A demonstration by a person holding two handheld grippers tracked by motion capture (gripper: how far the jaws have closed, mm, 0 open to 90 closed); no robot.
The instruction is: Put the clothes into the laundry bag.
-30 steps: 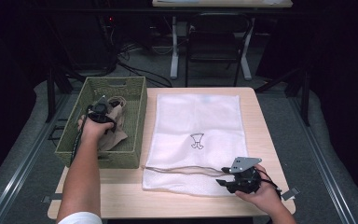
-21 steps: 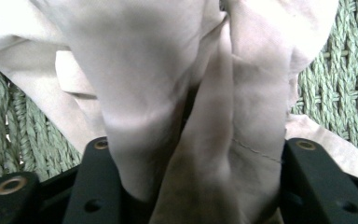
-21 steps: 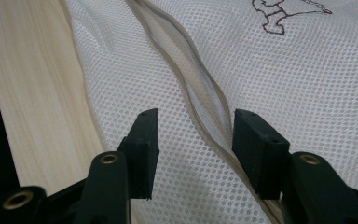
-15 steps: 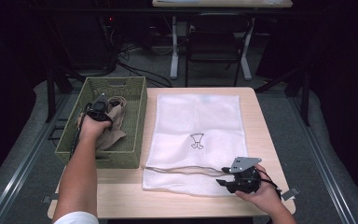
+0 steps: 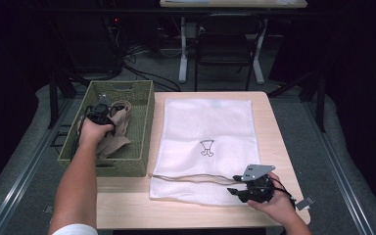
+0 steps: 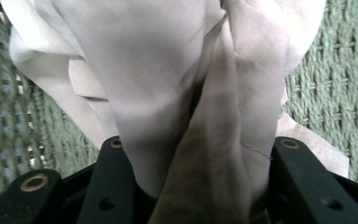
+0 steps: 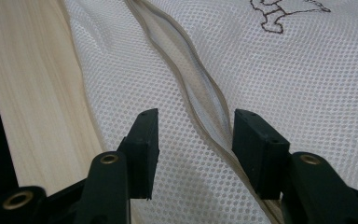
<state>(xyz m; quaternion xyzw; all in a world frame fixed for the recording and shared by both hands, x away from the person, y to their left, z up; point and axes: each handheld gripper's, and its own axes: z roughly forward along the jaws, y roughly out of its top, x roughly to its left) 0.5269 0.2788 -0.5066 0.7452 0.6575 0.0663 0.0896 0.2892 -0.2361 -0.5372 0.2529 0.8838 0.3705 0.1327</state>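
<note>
A beige cloth [image 5: 116, 138] lies crumpled in the green woven basket [image 5: 144, 122] at the table's left. My left gripper [image 5: 99, 113] is down in the basket, and in the left gripper view its jaws stand wide apart with a thick bunch of the beige cloth [image 6: 168, 70] between them, covering the tips. A white mesh bag [image 5: 205, 127] with a small printed figure lies flat on the table. My right gripper [image 5: 234, 191] rests open at the bag's near edge, its jaws either side of the parted zipper opening [image 7: 200, 93].
The wooden table [image 5: 274, 127] has bare strips to the right of the bag and along its front edge. Beyond the table's far edge stand a chair [image 5: 225, 39] and floor cables.
</note>
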